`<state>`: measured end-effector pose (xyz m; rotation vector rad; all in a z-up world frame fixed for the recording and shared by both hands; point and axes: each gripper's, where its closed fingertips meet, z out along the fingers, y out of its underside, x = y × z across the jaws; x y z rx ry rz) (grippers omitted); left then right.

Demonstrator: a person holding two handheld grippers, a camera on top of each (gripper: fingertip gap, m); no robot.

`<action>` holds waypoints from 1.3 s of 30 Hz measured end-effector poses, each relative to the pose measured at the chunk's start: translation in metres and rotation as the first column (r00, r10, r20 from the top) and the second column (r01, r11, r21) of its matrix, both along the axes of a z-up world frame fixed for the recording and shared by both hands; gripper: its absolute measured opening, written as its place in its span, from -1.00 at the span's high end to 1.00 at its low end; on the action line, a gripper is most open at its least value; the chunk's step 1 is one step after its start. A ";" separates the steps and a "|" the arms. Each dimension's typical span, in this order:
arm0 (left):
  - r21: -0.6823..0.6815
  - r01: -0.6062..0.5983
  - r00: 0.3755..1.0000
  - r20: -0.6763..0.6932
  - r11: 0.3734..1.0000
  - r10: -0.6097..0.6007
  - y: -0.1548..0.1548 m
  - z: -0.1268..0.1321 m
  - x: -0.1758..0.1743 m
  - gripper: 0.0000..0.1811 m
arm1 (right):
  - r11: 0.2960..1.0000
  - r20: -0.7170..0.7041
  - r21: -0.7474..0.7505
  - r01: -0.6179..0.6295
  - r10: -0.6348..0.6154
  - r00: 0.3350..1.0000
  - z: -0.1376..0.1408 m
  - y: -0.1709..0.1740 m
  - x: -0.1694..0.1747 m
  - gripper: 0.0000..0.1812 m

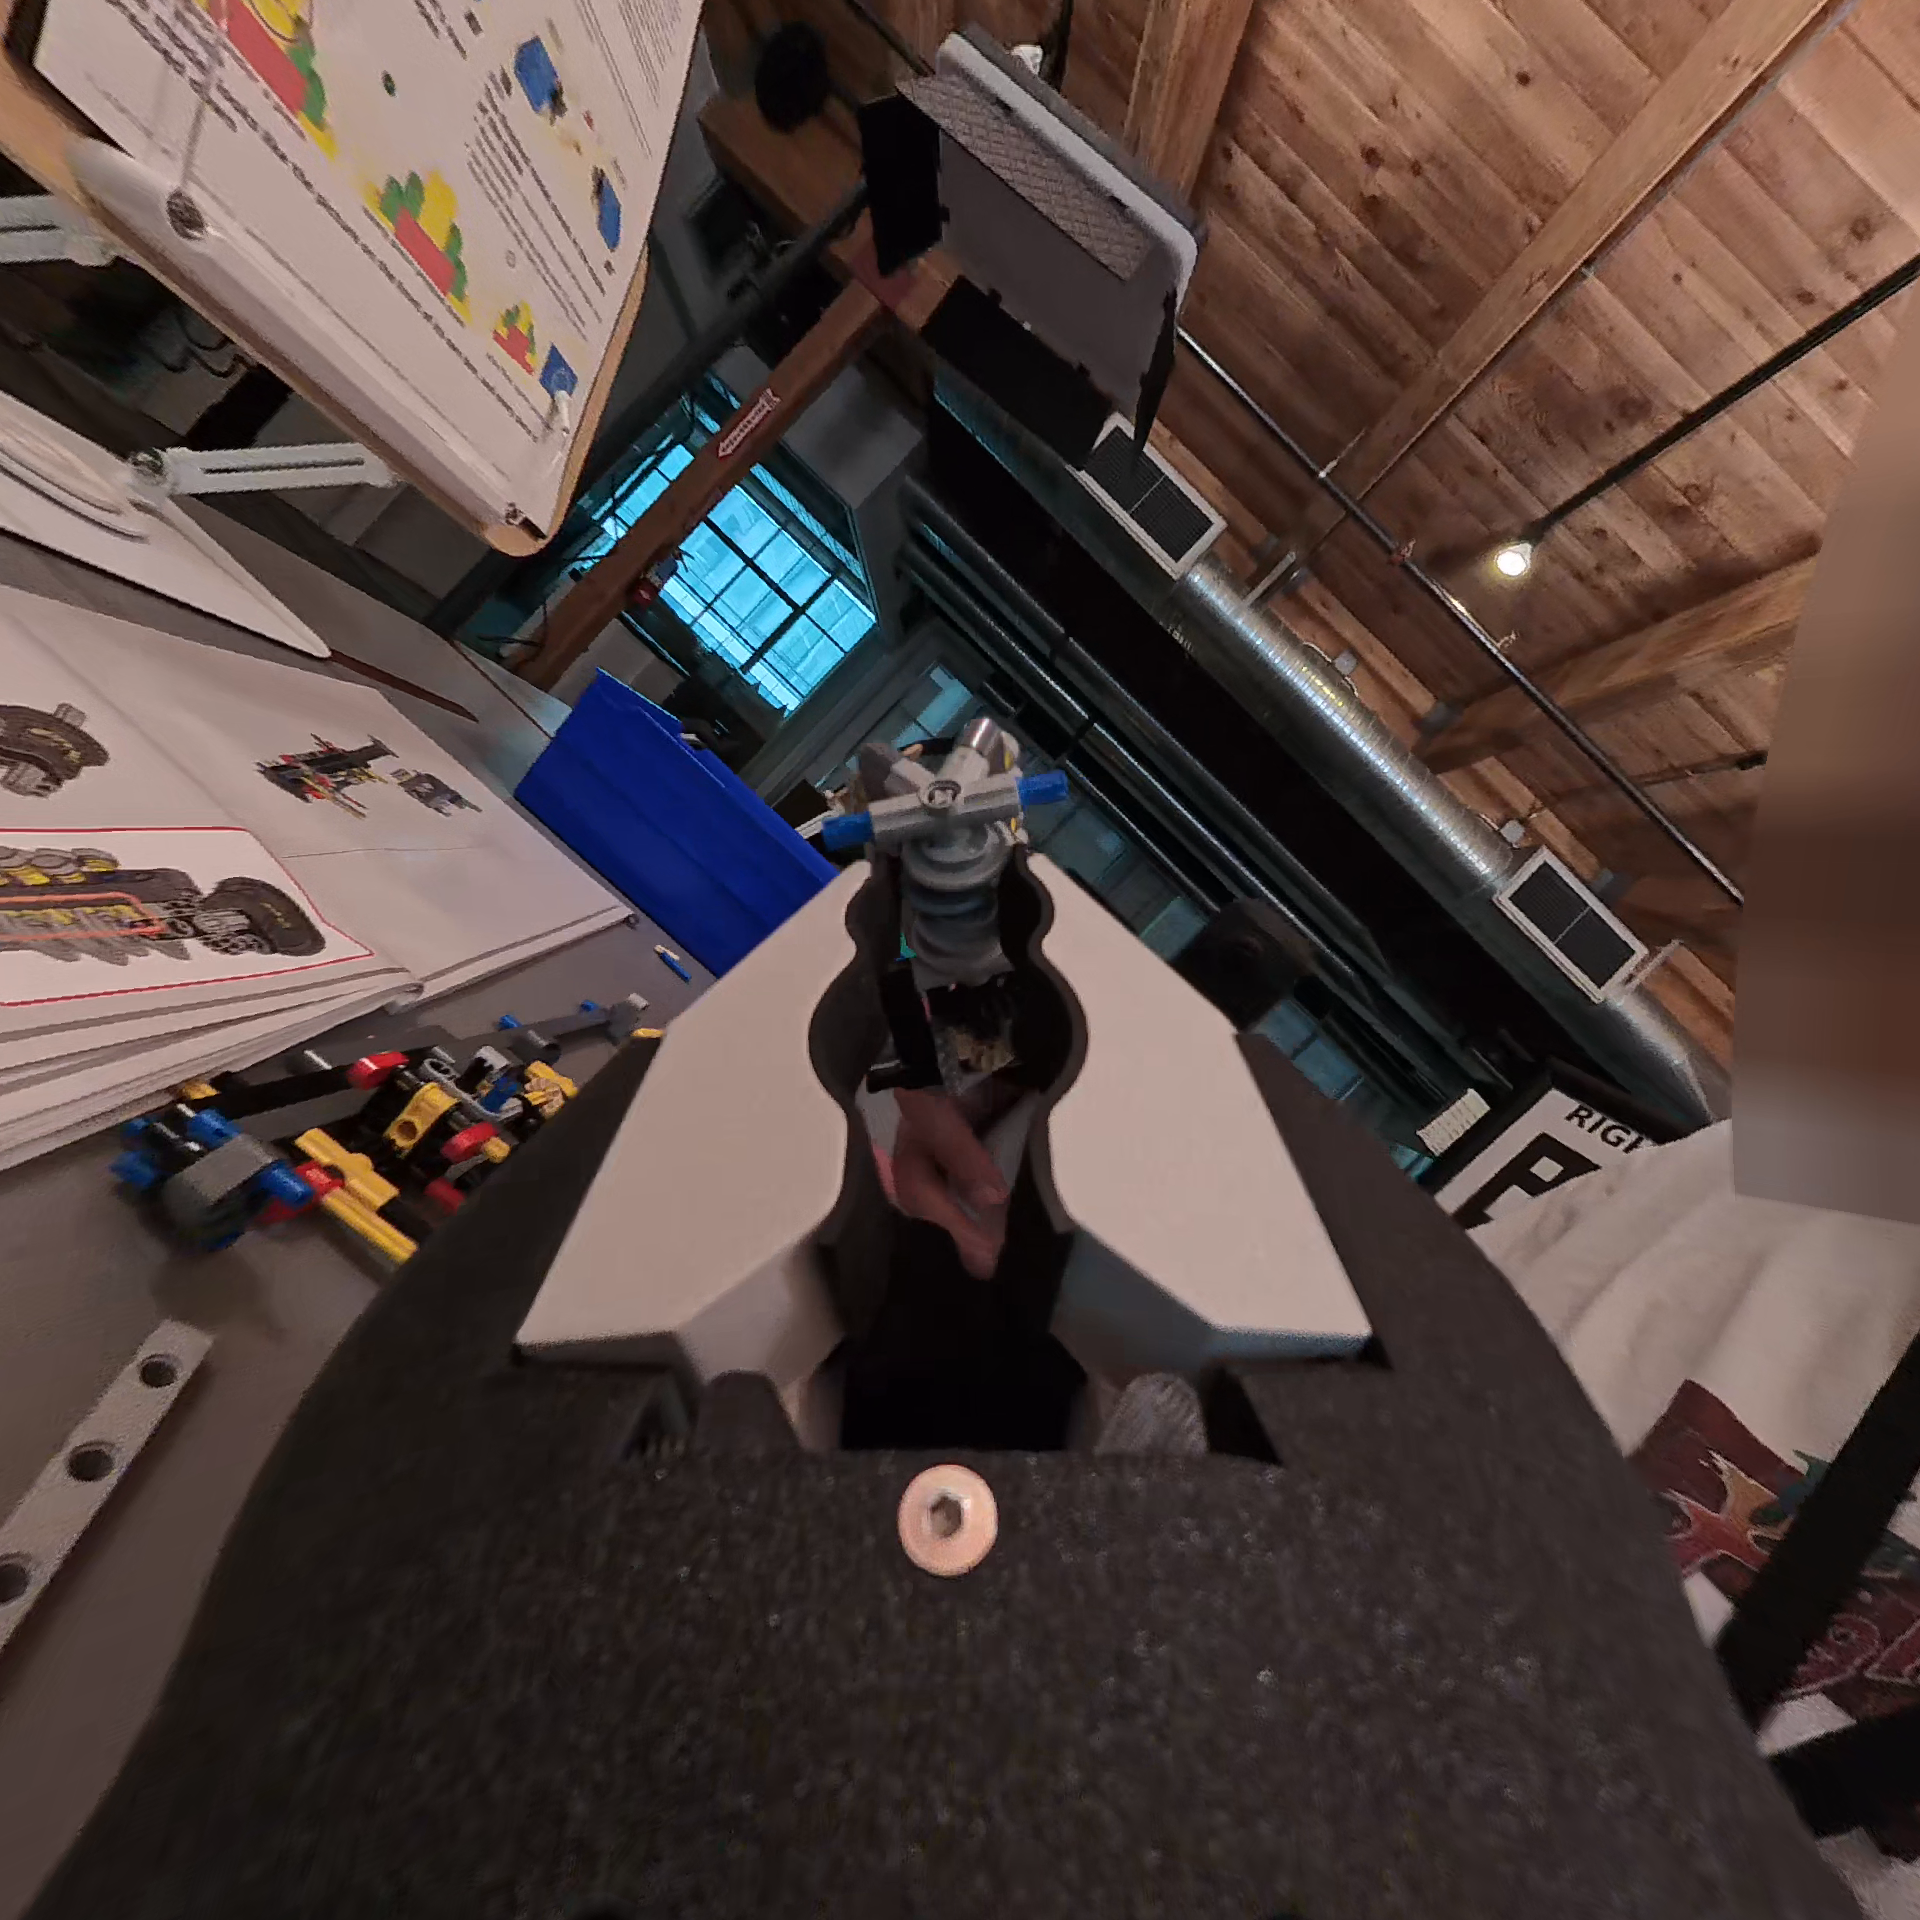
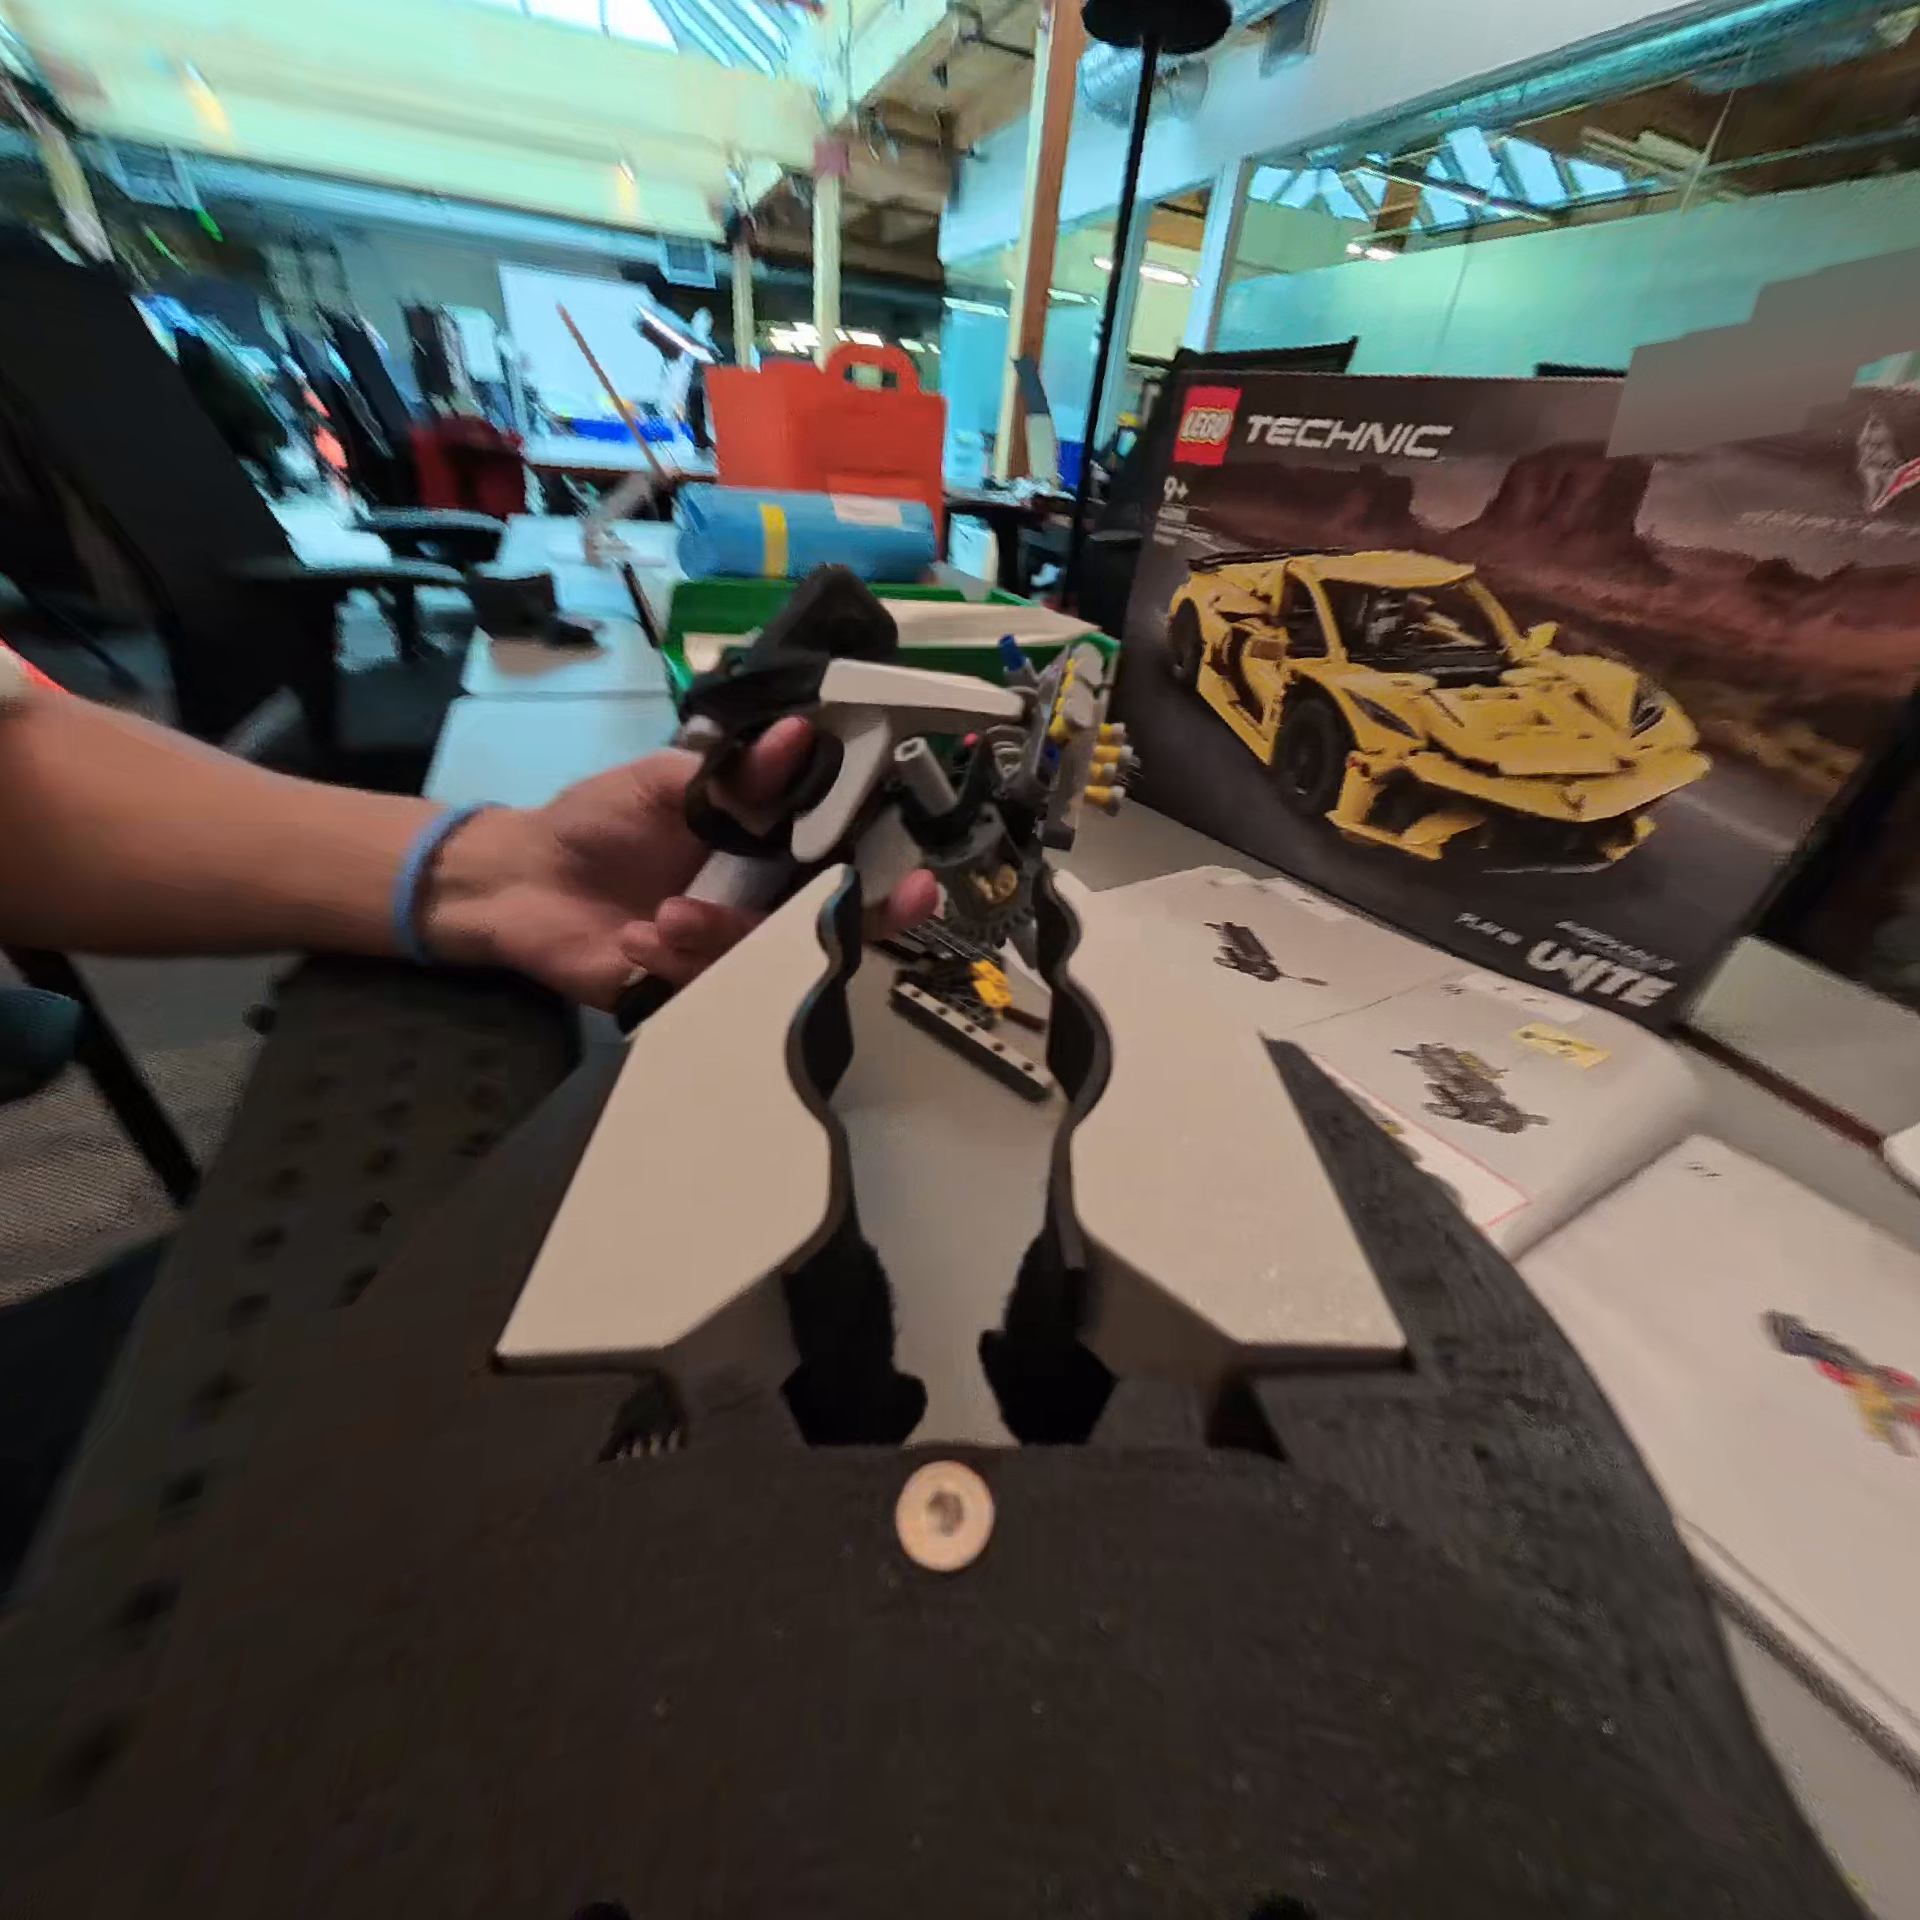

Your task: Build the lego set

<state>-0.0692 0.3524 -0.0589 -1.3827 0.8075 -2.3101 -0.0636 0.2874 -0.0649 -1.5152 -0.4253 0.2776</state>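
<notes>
Lego subassembly (image 1: 951, 831) pinched high off the tabletop (image 1: 94, 1299) in left tongs (image 1: 951, 894), by its grey spring strut only. Right tongs (image 2: 951, 935) spread, closing around its gear end. Risk: twisting, popping blue pins (image 1: 844, 828); loose parts (image 1: 343, 1132) at eight o'clock.

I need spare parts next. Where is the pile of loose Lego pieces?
In the left wrist view, the multicoloured loose Lego pieces lie lower left on the grey table, just below the open instruction booklet.

Both wrist views face each other, sharing the lego assembly (image 1: 951, 831).
</notes>
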 end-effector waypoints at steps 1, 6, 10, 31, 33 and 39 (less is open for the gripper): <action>0.022 -0.026 1.000 -0.009 0.999 0.026 0.002 -0.002 0.001 0.81 | 0.999 0.061 0.012 0.036 -0.037 0.997 -0.002 0.003 -0.004 0.65; 0.166 -0.128 0.990 -0.033 0.978 0.135 0.004 -0.006 0.002 0.81 | 0.968 0.276 0.095 0.232 -0.250 0.928 -0.003 0.017 -0.002 0.90; 0.217 -0.134 0.989 -0.031 0.967 0.144 0.000 -0.005 0.003 0.81 | 0.972 0.283 0.080 0.223 -0.236 0.930 -0.006 0.019 -0.006 0.89; -0.023 0.014 1.000 0.024 1.000 -0.013 0.002 0.004 -0.004 0.81 | 0.977 0.336 0.137 0.161 -0.199 0.921 -0.013 0.019 -0.020 0.71; -0.021 0.026 0.999 0.025 0.999 -0.025 -0.001 0.004 -0.004 0.81 | 0.976 0.316 0.141 0.168 -0.205 0.926 -0.010 0.022 -0.018 0.70; -0.012 0.074 0.997 0.013 0.997 -0.074 -0.012 0.002 -0.001 0.81 | 0.966 0.381 0.168 0.194 -0.245 0.891 -0.009 0.029 -0.019 0.78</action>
